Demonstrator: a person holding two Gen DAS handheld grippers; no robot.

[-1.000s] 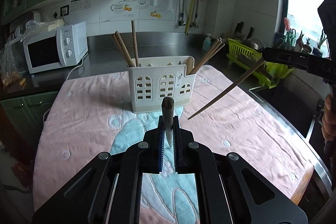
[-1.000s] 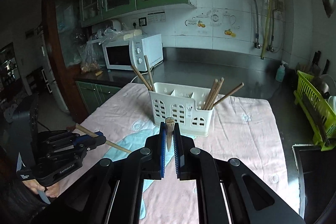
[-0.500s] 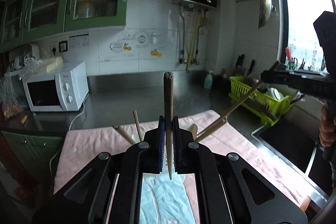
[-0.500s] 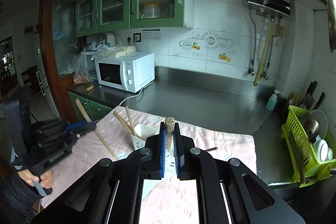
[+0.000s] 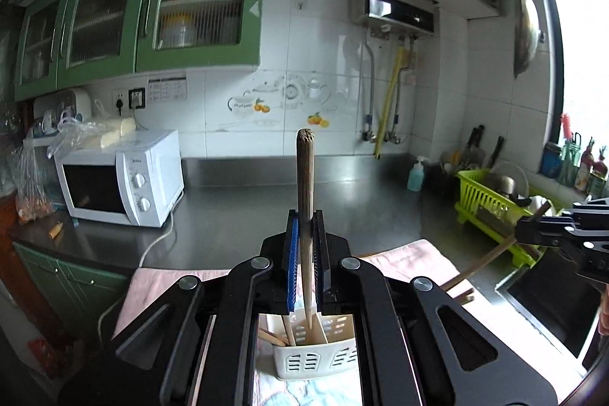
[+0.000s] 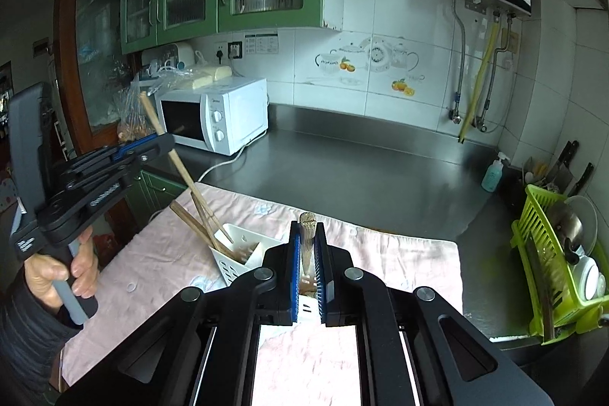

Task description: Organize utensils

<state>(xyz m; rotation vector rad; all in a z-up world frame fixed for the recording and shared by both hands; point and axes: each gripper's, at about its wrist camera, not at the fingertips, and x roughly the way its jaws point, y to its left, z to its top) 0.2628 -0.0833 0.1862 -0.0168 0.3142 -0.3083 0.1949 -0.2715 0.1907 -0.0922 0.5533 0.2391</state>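
Observation:
A white slotted utensil holder (image 5: 316, 352) stands on the pink towel, right under my left gripper; it also shows in the right wrist view (image 6: 238, 259). My left gripper (image 5: 304, 234) is shut on a brown wooden chopstick (image 5: 305, 185) held upright, its thin tip down inside the holder. My right gripper (image 6: 307, 253) is shut on another chopstick (image 6: 306, 238), held over the holder's right end. Several chopsticks (image 6: 200, 223) lean in the holder's left compartment. The left gripper (image 6: 161, 145) and the right gripper (image 5: 529, 229) each show in the other's view.
A pink towel (image 6: 380, 253) covers the table. Behind it runs a steel counter (image 6: 361, 170) with a white microwave (image 5: 121, 177), a soap bottle (image 5: 416, 174) and a green dish rack (image 6: 552, 276). A sink (image 5: 548, 299) lies at the right. Green cupboards hang above.
Both grippers have risen and tilted from pointing at the holder's front to standing above it. Both chopsticks have swung from level to upright, and the left one's tip has entered the holder.

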